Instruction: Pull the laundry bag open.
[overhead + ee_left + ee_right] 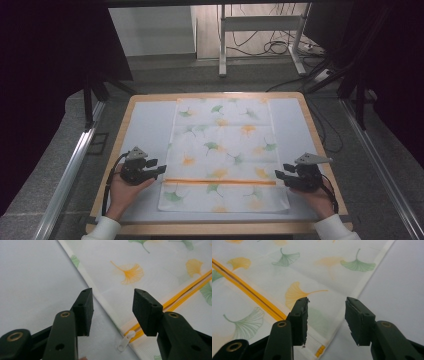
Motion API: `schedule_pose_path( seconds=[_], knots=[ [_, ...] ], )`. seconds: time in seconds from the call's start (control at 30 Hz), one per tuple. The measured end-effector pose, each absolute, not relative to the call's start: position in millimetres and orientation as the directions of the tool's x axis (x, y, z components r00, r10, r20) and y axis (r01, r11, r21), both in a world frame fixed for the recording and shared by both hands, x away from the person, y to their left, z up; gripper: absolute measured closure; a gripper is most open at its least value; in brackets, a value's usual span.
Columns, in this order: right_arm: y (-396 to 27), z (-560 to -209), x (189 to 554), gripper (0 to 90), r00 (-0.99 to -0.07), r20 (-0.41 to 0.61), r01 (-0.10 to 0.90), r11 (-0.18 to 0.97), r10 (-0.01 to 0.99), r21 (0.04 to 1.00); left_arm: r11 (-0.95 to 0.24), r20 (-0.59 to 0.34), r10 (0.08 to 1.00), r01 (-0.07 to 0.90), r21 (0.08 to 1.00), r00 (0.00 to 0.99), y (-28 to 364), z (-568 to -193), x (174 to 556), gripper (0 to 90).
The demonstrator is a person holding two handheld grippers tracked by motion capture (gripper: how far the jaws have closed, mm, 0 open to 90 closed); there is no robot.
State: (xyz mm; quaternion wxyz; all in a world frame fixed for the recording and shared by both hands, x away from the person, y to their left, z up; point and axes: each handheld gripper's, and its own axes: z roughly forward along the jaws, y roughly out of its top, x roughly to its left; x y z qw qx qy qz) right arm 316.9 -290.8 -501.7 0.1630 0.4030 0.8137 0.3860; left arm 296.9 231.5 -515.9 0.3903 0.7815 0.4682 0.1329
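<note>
A white cloth bag [222, 150] printed with green and orange ginkgo leaves lies flat on the pale mat [147, 130]. An orange zipper [220, 181] runs across it near the front. My left gripper [161, 167] sits at the bag's left edge by the zipper, open. In the left gripper view its jaws [112, 312] straddle the hem, with the white zipper pull [125, 341] just below them and nothing pinched. My right gripper [280, 171] rests at the bag's right edge, open. In the right gripper view its jaws [327, 320] stand over the hem, and the zipper [244, 291] ends close by.
The mat covers a wooden table [150, 97] with bare strips left and right of the bag. Metal rails [75, 160] flank the table. A white stand [222, 45] and cables [275, 47] lie on the floor beyond the far edge.
</note>
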Motion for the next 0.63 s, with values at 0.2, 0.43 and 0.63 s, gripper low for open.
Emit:
schedule_pose_path(
  seconds=[0.2, 0.43, 0.63],
  knots=[
    [-298.3, -503.9, 320.4, 50.3, -0.588, 0.048, 0.547, 0.352, 0.808, 0.760, -0.254, -0.160, 0.840, 0.637, 0.728, 0.518, 235.2, -518.9, 296.7, 48.6],
    [-297.9, -503.8, 320.5, 48.6, -0.588, 0.050, 0.544, 0.349, 0.807, 0.763, -0.246, -0.163, 0.844, 0.638, 0.730, 0.512, 236.1, -518.6, 294.9, 46.8],
    [-297.3, -503.9, 320.9, 45.5, -0.584, 0.051, 0.546, 0.345, 0.811, 0.763, -0.235, -0.166, 0.851, 0.644, 0.728, 0.499, 238.1, -518.9, 295.3, 45.2]
  ],
)
